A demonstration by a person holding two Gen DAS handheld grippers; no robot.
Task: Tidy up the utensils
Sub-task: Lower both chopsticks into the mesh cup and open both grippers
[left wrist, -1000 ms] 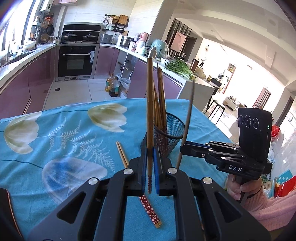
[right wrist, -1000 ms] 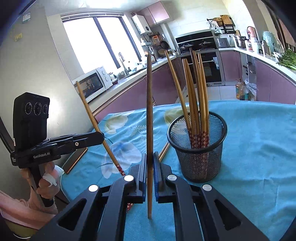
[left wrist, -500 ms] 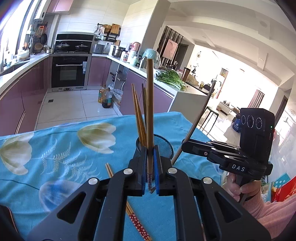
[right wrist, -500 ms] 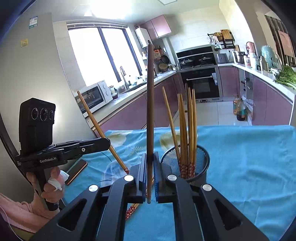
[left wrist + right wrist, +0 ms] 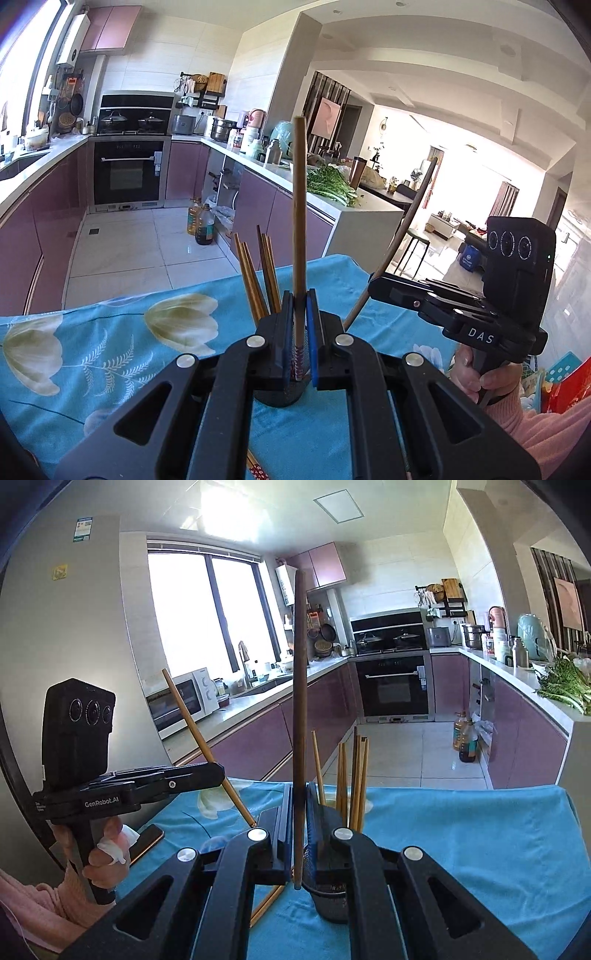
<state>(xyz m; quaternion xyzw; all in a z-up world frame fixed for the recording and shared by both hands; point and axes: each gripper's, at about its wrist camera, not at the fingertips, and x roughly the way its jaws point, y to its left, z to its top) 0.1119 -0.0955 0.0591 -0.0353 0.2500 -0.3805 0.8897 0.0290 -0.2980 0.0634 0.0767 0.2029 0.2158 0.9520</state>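
Holder point(image 5: 332, 901) on the surface point(image 5: 461, 834), chopsticks point(image 5: 354, 775) standing in it. Two loose chopsticks point(image 5: 266, 904) flat on the surface, left of the holder. Phone point(image 5: 146, 840) farther left, near the surface's edge.

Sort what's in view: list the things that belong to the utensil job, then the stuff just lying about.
Job: chopstick in left gripper; chopstick in right gripper; mesh holder with chopsticks; loose chopsticks on tablecloth.

Lying about: phone, microwave, greens, oil bottles.
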